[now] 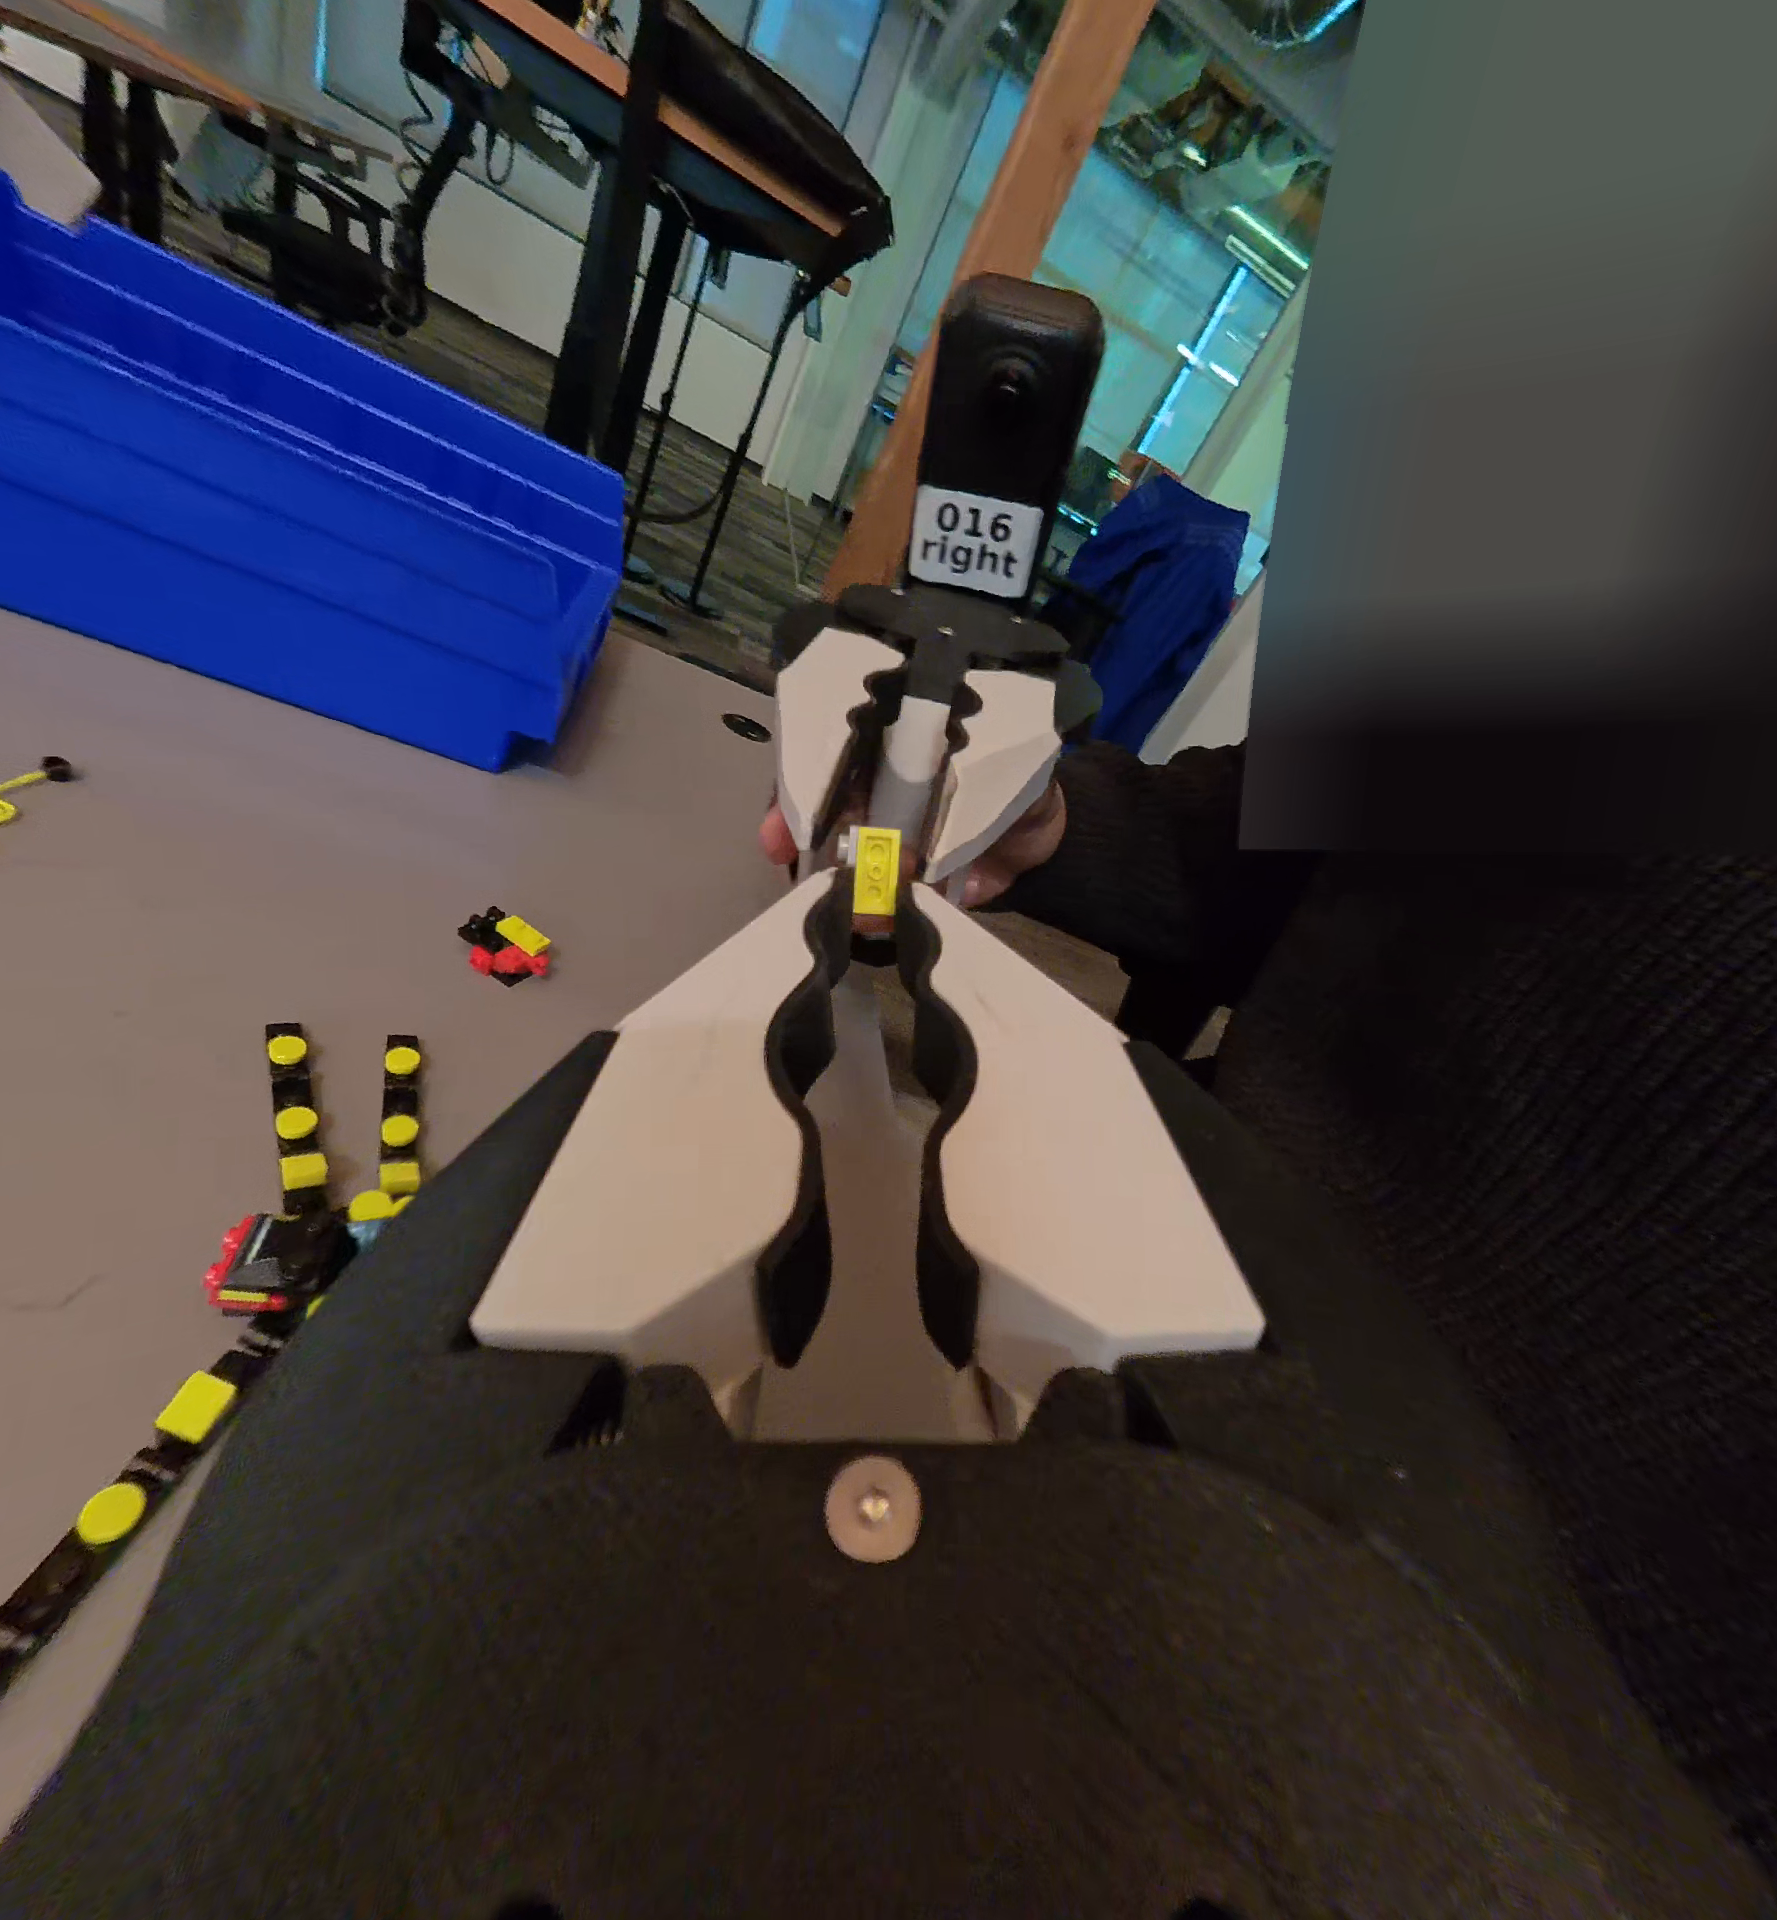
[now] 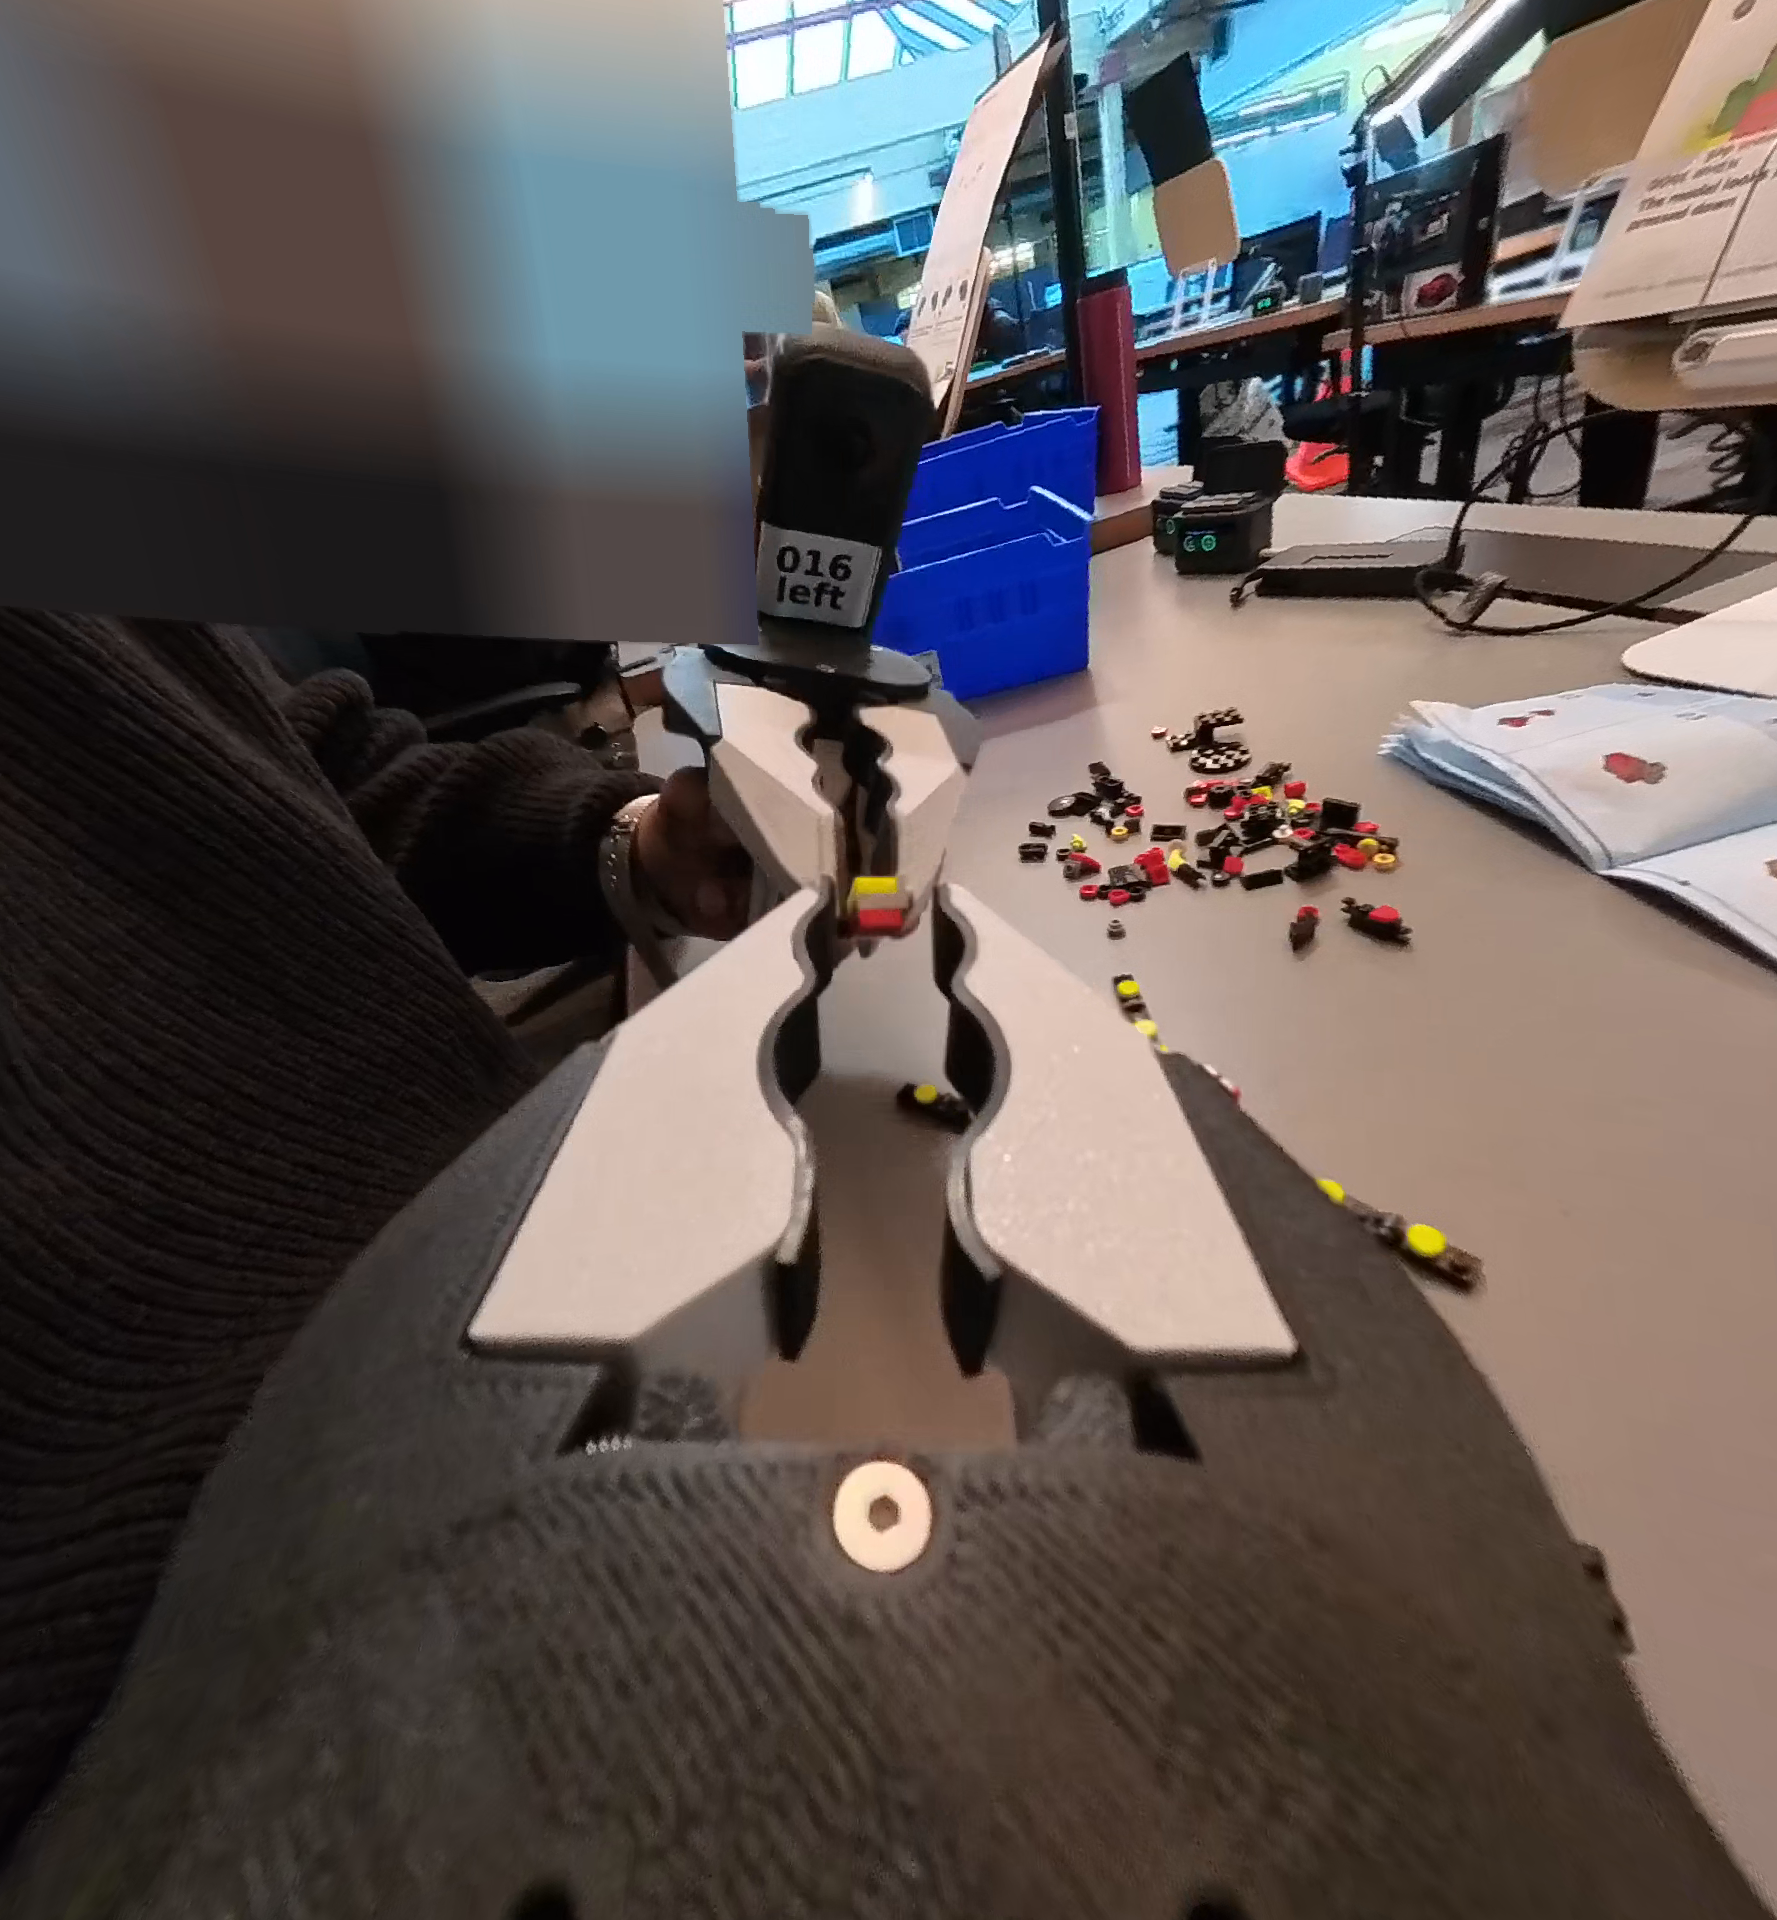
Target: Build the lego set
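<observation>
Two hand-held grippers meet tip to tip above the bench (image 2: 1279, 1091). The left hand-held gripper (image 1: 873, 914) is clenched on a small yellow piece (image 1: 876, 871). The right hand-held gripper (image 2: 876, 920) also touches this piece, but I cannot tell if it grips.

Left gripper (image 1: 876, 914) meeting right gripper (image 2: 871, 920) tip-to-tip (both pinched)

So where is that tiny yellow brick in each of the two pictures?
Left wrist view: the yellow brick sits just above centre, pinched at the left gripper's tips, facing the right gripper.
Right wrist view: the brick is at centre, between both grippers' tips, a red layer under it.
Shared landmark: the blue bins on the table.
</observation>
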The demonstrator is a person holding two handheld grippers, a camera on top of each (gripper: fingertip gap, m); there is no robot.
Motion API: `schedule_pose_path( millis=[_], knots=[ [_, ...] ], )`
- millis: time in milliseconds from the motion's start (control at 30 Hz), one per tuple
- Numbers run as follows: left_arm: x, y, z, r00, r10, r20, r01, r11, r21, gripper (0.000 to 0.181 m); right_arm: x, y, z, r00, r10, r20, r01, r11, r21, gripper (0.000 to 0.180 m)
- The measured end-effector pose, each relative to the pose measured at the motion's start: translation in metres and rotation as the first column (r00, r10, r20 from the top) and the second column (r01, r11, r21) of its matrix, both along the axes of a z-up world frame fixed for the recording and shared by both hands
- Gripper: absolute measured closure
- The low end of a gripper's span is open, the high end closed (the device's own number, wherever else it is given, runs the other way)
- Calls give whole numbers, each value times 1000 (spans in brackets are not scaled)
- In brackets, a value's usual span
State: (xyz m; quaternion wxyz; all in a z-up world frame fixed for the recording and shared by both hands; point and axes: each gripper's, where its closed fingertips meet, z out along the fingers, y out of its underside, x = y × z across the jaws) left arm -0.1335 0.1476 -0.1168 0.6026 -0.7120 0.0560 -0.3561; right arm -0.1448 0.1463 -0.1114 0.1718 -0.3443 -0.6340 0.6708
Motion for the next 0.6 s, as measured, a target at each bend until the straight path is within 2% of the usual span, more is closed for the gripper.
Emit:
schedule_pose_path(
  millis=[67, 400, 600],
  knots=[
    [3, 1, -1, 1000, -14, 4, 14, 1000, -6, 175, 1, -1, 0, 1000, 19, 9, -19, 1000, -13, 169],
    [3, -1, 3, 999, -22, 30, 21, 1000, 11, 175, 6, 0, 0, 998, 58, 6, -57, 998, -33, 164],
    [6, -2, 3, 997, -48, 53, 48, 999, 8, 175, 7, -4, 0, 997, 75, 1, -75, 997, -24, 170]
  ],
)
